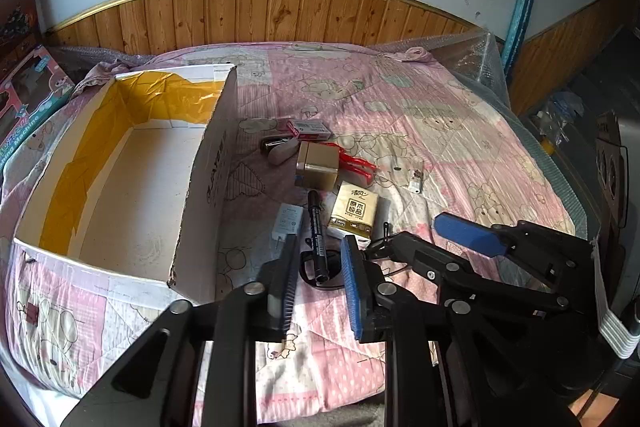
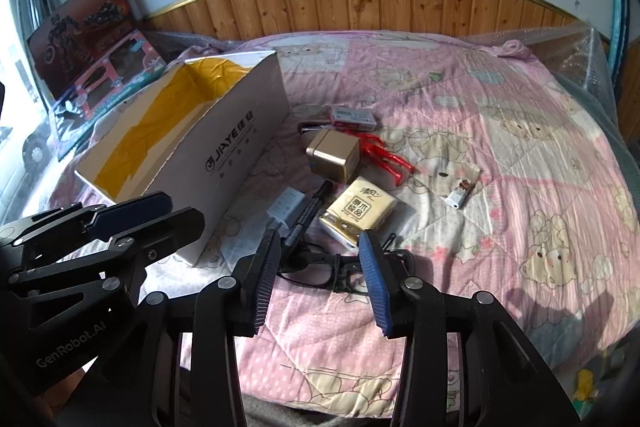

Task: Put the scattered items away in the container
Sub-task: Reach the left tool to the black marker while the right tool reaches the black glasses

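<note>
cardboard box [image 1: 120, 187] sits empty on the bed [image 1: 440, 131]. black pen [image 1: 317, 239], light, stiff and slippery, lies just right of it; grip mid-barrel. left gripper [image 1: 318, 285] and right gripper [image 2: 320, 279] hover with jaws open.

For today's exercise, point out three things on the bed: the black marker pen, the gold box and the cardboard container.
Marker pen [image 1: 317, 235], left wrist view, on the middle of its barrel.
Gold box [image 2: 334, 155], right wrist view, on its top face.
Cardboard container [image 2: 236, 163], right wrist view, on its printed outer side wall.
</note>
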Motion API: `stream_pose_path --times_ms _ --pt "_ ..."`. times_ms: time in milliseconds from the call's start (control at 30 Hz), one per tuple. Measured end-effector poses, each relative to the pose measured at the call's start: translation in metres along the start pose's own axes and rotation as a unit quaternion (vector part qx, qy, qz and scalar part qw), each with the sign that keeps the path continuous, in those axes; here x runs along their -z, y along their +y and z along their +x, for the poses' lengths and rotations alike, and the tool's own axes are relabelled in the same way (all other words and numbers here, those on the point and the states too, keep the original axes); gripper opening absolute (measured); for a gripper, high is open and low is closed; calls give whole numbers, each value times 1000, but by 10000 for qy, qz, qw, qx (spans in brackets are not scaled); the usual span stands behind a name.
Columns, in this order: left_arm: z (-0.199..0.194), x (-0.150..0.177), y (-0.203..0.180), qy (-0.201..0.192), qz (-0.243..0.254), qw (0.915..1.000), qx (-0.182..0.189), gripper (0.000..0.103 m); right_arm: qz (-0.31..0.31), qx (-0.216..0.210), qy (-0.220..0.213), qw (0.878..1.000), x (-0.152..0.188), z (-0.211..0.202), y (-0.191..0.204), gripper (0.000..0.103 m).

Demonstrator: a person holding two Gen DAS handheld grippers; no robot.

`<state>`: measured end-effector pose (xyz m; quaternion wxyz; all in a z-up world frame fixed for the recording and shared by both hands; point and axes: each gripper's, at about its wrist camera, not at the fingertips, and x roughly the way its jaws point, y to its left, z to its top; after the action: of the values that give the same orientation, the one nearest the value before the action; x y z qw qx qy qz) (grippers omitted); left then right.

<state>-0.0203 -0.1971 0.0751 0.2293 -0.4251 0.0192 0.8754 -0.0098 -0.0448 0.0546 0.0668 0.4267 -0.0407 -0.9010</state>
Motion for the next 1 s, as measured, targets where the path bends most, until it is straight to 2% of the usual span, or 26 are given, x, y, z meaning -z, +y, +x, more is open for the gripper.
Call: stream_pose_path --times_ms 33,100,333,467,633,700,1000 --pt "1 0 2 10 -40 10000 -12 45 64 -18 38 10000 0 2 -4 47" --pt "4 0 6 35 -145 9999 -6 53 172 -44 100 9998 3 6 -10 48" --pt "16 4 11 170 -169 9997 -34 53 438 -165 343 9983 17 20 -28 49" --pt "4 8 16 -74 -110 9995 -303 53 539 -307 541 9966 27 31 -34 49" --pt "-6 12 12 -221 216 9980 -551 56 706 -412 724 9940 33 43 -44 49" --pt "-4 15 10 -173 262 9982 -520 56 810 -557 781 9921 35 46 -48 49" --pt "34 16 3 335 67 9994 85 56 1094 -830 907 9864 34 62 -62 49"
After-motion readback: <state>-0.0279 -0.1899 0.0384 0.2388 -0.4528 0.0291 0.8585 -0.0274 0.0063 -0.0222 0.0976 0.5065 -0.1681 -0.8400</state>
